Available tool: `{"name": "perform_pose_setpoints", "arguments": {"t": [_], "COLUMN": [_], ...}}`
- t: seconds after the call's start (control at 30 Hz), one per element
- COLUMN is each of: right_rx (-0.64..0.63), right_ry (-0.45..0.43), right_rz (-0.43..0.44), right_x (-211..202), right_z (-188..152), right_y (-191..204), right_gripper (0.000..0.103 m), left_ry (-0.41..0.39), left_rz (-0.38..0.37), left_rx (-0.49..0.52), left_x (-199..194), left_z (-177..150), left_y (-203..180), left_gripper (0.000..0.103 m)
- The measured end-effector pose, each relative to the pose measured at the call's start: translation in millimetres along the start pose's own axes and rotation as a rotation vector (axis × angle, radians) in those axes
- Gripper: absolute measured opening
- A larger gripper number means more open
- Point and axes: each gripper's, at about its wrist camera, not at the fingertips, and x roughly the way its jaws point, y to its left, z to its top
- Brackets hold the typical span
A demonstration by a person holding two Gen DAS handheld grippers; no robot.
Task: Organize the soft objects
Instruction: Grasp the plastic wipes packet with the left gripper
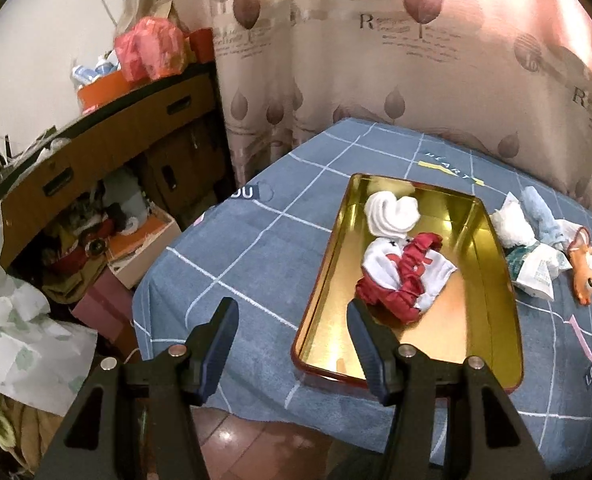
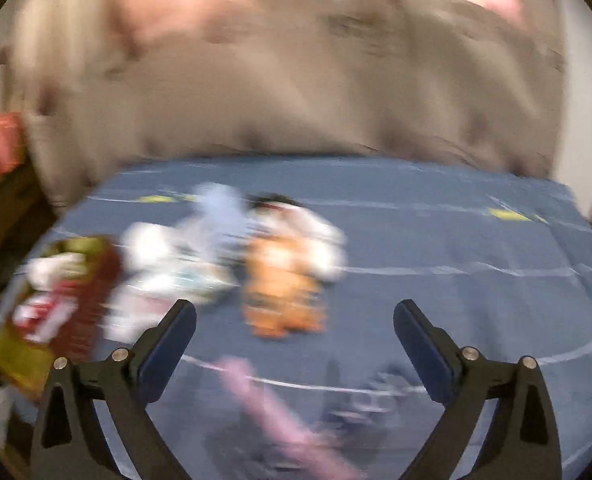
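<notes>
The orange plush toy animal [image 1: 582,270] lies on the blue checked bedspread [image 1: 256,248], just right of the gold rectangular tin tray [image 1: 496,264], beside a heap of white and pale-blue cloths [image 1: 528,236]; its long axis runs toward the near edge, head nearest. It looks light and squashy; I'd pinch its middle. The left gripper [image 1: 292,320] and right gripper [image 2: 295,322] both hang spread and empty; a rolled white cloth [image 1: 392,210] and red-and-white garment [image 1: 404,276] sit in the tray.

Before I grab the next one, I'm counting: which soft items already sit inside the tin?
Two: the rolled white sock and the red-and-white garment lie in the gold tin; the others lie outside.
</notes>
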Motion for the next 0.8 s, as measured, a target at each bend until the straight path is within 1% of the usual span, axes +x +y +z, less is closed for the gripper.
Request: {"name": "perform_pose_setpoints", "arguments": {"t": [0.1, 0.17, 0.23, 0.27, 0.33, 0.4, 0.43, 0.5, 0.53, 0.57, 0.63, 0.8], "right_rx": [0.050, 0.049, 0.043, 0.051, 0.111, 0.158, 0.164, 0.167, 0.169, 0.170, 0.174, 0.187], "right_ry": [0.041, 0.065, 0.076, 0.081, 0.096, 0.098, 0.108, 0.112, 0.105, 0.099, 0.098, 0.095], "right_rz": [-0.122, -0.203, -0.255, -0.258, -0.215, -0.191, -0.182, -0.166, -0.158, -0.148, -0.122, -0.063], "right_x": [15.7, 26.0, 32.0, 34.4, 37.1, 37.4, 39.7, 40.3, 40.3, 38.3, 38.6, 37.4], "right_z": [-10.7, -16.1, -21.5, -24.4, -25.7, -27.6, -27.6, -26.5, -26.5, -26.5, -26.4, -27.6], "right_y": [-49.0, -73.6, -91.6, -100.4, -115.5, -125.9, -127.3, -128.0, -129.7, -129.1, -130.2, -130.3], "right_gripper": [0.099, 0.099, 0.099, 0.099, 0.099, 0.100, 0.100, 0.100, 0.100, 0.100, 0.100, 0.101], "left_ry": [-0.033, -0.037, -0.039, -0.046, -0.038, -0.040, -0.040, -0.023, -0.020, -0.003, 0.036, 0.121], "left_rz": [-0.029, -0.078, -0.155, -0.189, -0.244, -0.313, -0.341, -0.418, -0.443, -0.457, -0.459, -0.469], "left_rx": [0.047, 0.099, 0.164, 0.205, 0.283, 0.395, 0.439, 0.539, 0.575, 0.607, 0.642, 0.644], "left_x": [-9.0, -15.5, -24.5, -29.0, -32.7, -37.8, -39.6, -38.6, -35.8, -29.9, -14.6, 24.3], "left_z": [0.3, 0.2, -1.7, -3.3, -4.7, -5.3, -5.4, -3.4, -1.9, 0.6, 9.7, 36.0], "left_y": [-10.8, -23.9, -43.2, -54.6, -76.6, -108.6, -123.0, -156.3, -171.5, -186.6, -208.7, -238.9], "left_gripper": [0.058, 0.058, 0.058, 0.058, 0.058, 0.060, 0.063, 0.063, 0.063, 0.063, 0.063, 0.063]}}
